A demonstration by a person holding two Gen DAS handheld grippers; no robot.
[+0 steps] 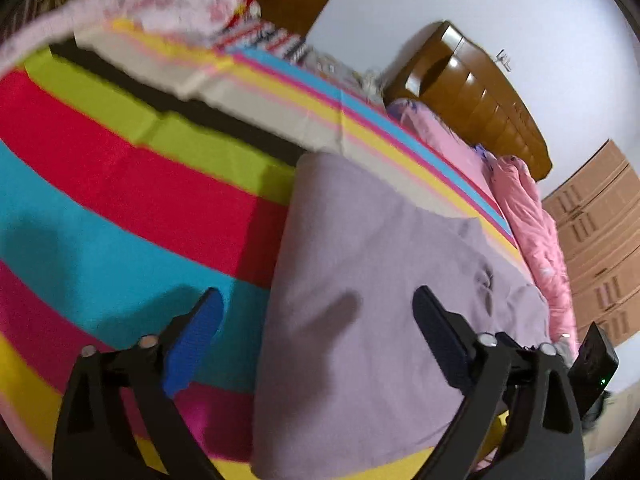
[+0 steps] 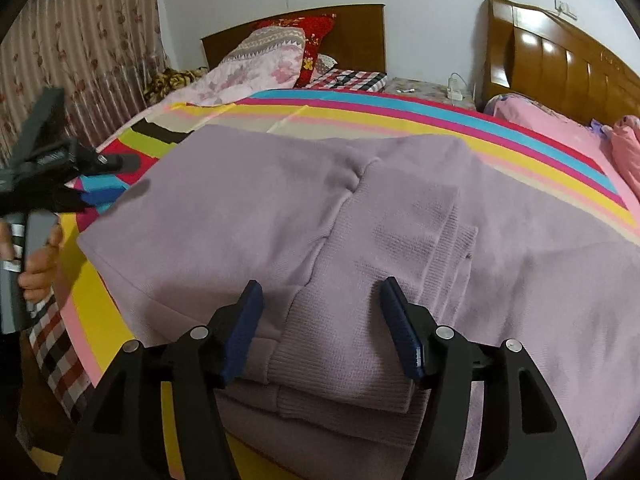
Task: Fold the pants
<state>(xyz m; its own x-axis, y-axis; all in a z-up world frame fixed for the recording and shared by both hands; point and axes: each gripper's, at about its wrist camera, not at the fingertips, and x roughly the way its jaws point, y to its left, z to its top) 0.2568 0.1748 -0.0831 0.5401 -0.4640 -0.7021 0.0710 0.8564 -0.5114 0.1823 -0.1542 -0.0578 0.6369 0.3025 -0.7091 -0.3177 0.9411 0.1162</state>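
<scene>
Two claws agape, empty: right gripper (image 2: 320,328) over pants (image 2: 360,220) cuffs; left gripper (image 1: 316,336) astride edge. Next: pinch, fold.

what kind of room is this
Most likely a home bedroom: lilac pants lie on a striped bedsheet, with a wooden headboard, a pillow pile and window curtains behind.

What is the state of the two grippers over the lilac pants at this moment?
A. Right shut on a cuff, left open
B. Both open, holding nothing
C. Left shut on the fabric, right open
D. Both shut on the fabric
B: the left gripper and right gripper both show spread jaws with nothing pinched, above the pants lying on the striped bedspread.
</scene>
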